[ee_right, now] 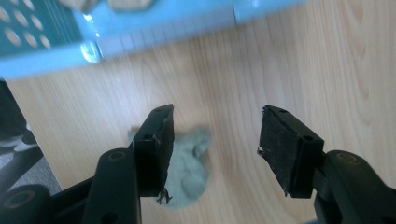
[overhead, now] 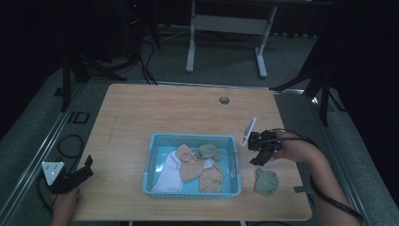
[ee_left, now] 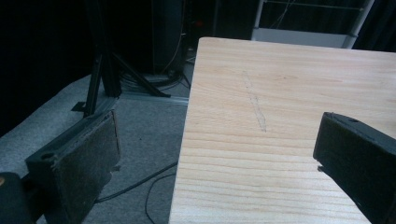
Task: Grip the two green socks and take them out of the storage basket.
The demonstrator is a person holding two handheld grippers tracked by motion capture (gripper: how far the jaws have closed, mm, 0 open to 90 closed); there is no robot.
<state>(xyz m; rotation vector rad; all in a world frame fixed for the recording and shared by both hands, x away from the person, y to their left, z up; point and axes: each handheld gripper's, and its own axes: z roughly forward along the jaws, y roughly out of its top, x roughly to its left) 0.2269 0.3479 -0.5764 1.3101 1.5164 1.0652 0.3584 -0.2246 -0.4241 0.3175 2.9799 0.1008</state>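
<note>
Right gripper (overhead: 260, 157) released above green sock (overhead: 266, 181), sock just right of blue basket (overhead: 155, 141), left gripper (overhead: 82, 172) spread wide, well left of basket

In the right gripper view the blue basket (ee_right: 140, 32) was blurred and cut off by the top edge, and a jaw hid part of the green sock (ee_right: 189, 163). Near the worktop's left edge, the left gripper (overhead: 77, 176) was dim.

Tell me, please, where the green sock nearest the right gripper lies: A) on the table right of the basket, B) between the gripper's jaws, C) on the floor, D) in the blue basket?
A: the green sock lies on the table, right of the basket, below the open right gripper.
</note>
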